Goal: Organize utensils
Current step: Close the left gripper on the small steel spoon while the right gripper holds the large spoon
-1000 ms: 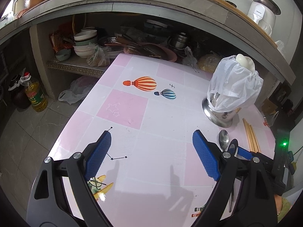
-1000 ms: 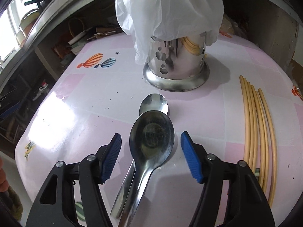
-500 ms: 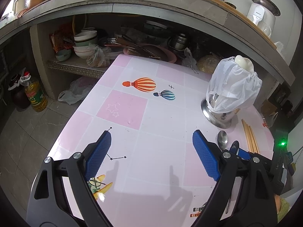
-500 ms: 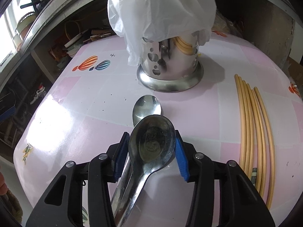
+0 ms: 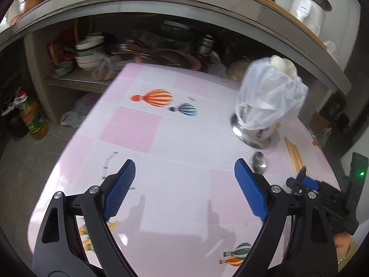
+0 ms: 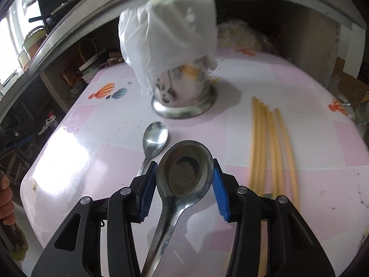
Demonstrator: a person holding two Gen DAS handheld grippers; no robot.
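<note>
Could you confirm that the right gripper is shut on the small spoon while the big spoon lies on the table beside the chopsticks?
Not quite: the spoons are swapped. The right wrist view shows the right gripper shut on the big spoon, while the small spoon lies on the table, left of the chopsticks.

Ladle (image 6: 184,173) dull scuffed metal; spoon (image 6: 155,137) shiny metal; holder (image 6: 184,106) polished steel; tabletop (image 6: 299,73) glossy; chopsticks (image 6: 269,138) matt wood.

Looks like a lived-in home kitchen: stacked bowls (image 5: 88,54) and pans (image 5: 166,56) crammed under a concrete counter (image 5: 161,7), an oil bottle (image 5: 34,121) on the floor, and a pink balloon-print table (image 5: 161,184) with a steel utensil holder (image 6: 184,94), spoons and chopsticks (image 6: 269,143).
</note>
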